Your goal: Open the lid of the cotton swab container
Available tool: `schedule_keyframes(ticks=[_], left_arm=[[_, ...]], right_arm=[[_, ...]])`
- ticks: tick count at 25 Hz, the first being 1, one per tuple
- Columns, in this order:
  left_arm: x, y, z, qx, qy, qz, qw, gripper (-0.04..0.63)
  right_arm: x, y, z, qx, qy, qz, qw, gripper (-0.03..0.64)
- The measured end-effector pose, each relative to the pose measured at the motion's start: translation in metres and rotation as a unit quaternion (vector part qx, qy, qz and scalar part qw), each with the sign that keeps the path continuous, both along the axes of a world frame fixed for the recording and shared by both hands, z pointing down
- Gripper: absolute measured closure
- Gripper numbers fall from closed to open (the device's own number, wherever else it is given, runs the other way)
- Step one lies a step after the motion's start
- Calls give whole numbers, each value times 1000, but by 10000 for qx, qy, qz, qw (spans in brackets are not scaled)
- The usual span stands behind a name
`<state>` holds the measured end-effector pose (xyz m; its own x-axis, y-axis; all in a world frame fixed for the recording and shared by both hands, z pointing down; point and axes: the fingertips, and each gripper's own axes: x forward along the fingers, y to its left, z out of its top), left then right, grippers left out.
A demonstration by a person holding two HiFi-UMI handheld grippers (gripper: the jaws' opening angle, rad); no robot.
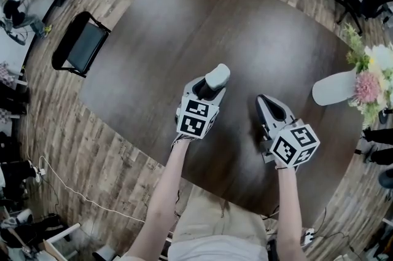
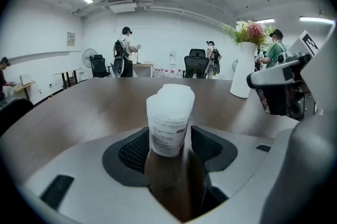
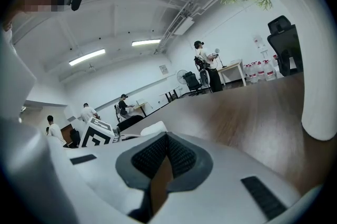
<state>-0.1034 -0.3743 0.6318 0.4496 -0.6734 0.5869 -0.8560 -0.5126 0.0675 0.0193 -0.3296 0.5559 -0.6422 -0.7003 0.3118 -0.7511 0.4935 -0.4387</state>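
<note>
Head view, left gripper [image 1: 210, 88] tilted down, jaws apart around container [image 1: 218, 76]

In the head view, the left claw [image 1: 210, 85] hides the lower body of the cotton swab container [image 1: 218, 75], so only its white top shows. The print on its label [image 2: 167, 138] is too small to read. On the right, the vase [image 3: 317, 54] and its flowers [image 1: 368, 78] are cut off by the picture edges.
</note>
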Motion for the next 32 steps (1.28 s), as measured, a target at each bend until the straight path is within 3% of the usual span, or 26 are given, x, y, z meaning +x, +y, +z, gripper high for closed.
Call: schedule_keyframes(ticks=[12, 25, 32], left_arm=[[3, -4, 1, 78, -280, 312, 9991, 350], [27, 25, -26, -295, 569, 673, 9957, 359], [45, 67, -69, -297, 777, 1179, 9895, 359]], right_arm=[[1, 2, 5, -162, -13, 93, 9998, 595], [15, 11, -12, -99, -29, 105, 9999, 595], [17, 30, -49, 404, -153, -491, 9979, 595]])
